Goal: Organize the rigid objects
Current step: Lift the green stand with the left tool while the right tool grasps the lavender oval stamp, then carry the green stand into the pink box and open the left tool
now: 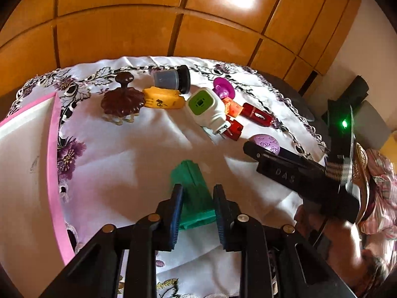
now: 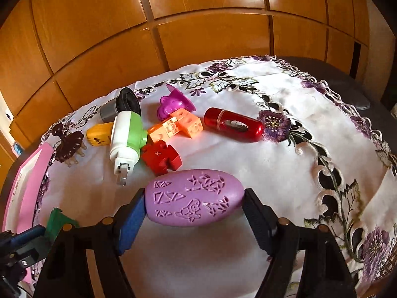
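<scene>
Left gripper (image 1: 197,202) jaws clamp a green ridged plastic block (image 1: 192,186) at lower centre. Right gripper (image 2: 193,213) jaws grip a lilac embossed oval piece (image 2: 193,198) on the counter. Judging progress early: pink-rimmed white tray (image 1: 53,149) at left looks bare, other toys clustered mid-frame.

Embroidered tablecloth (image 2: 260,173), wood-panel wall (image 2: 198,37).

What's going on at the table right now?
A person is sorting small objects on an embroidered tablecloth with two handheld grippers. The left gripper is shut on a green plastic piece beside a pink-rimmed tray. The right gripper has its jaws around a lilac embossed oval. The other toys lie clustered beyond.
</scene>
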